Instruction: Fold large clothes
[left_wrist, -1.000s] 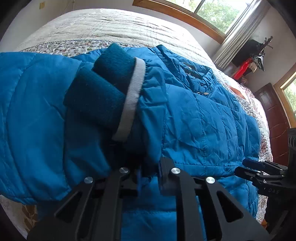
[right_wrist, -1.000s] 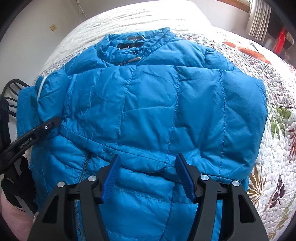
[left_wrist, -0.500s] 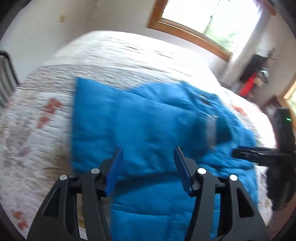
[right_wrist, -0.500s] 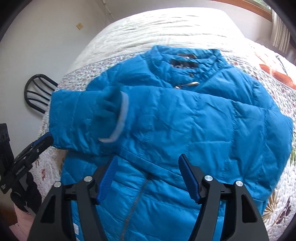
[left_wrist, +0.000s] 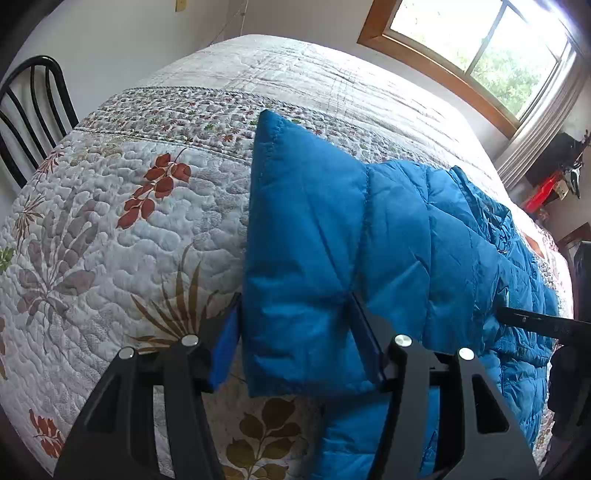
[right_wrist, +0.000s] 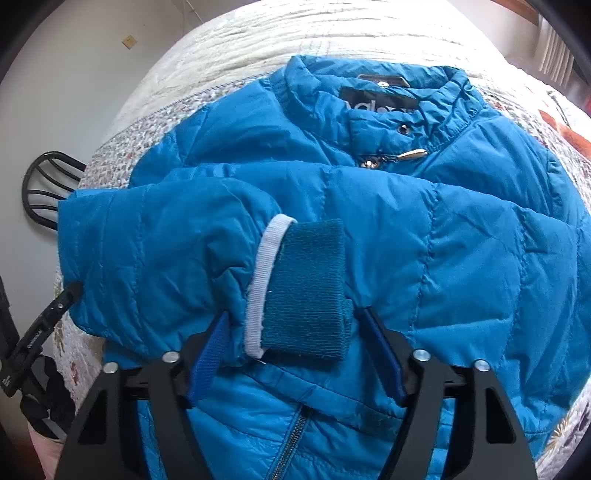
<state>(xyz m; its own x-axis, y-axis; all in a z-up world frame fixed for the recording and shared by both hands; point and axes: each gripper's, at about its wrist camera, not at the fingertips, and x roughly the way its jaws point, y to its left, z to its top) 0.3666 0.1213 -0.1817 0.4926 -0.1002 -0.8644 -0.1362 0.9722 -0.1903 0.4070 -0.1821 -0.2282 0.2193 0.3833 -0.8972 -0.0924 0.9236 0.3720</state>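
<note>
Your puffy, stitched blue jacket (right_wrist: 369, 229) lies on the bumpy flowered quilt (left_wrist: 110, 229) with its ribbed knit cuff (right_wrist: 306, 291) folded across the chest, while your left gripper (left_wrist: 295, 339) and right gripper (right_wrist: 295, 347) both stand wide apart, straddling the fabric without pinching it.

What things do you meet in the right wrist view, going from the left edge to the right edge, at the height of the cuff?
Left hand-held gripper → folded sleeve → white cuff band → dark knit cuff → jacket body → quilt
</note>
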